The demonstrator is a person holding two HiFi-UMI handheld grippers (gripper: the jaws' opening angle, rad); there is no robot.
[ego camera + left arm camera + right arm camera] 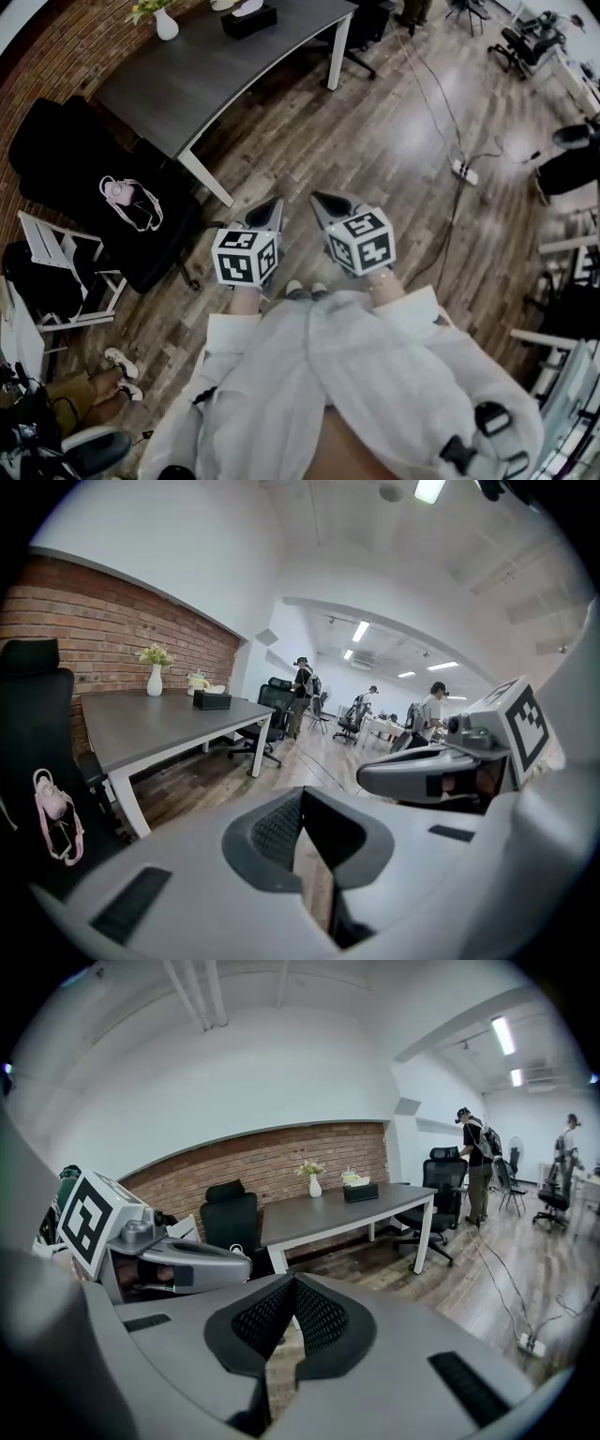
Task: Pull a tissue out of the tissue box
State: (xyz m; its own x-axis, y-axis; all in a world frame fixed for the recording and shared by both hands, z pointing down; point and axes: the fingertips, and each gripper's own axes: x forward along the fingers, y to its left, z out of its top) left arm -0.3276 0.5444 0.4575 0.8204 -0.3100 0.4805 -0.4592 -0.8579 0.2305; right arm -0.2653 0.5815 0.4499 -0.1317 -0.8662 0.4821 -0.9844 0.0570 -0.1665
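Observation:
A black tissue box (248, 19) with a white tissue sticking out stands on the far end of the grey table (197, 80); it also shows in the left gripper view as the tissue box (212, 699) and in the right gripper view as the tissue box (360, 1191). My left gripper (273, 210) and right gripper (322, 201) are held side by side over the wooden floor, well short of the table. Both are shut with nothing between the jaws. The left gripper (302, 803) and right gripper (292, 1290) each show pads pressed together.
A white vase (166, 22) with flowers stands near the box. Black office chairs (84, 178) stand by the table's near side, one with a pink item (127, 199). A power strip (464, 172) and cables lie on the floor at right. People stand further back (302, 691).

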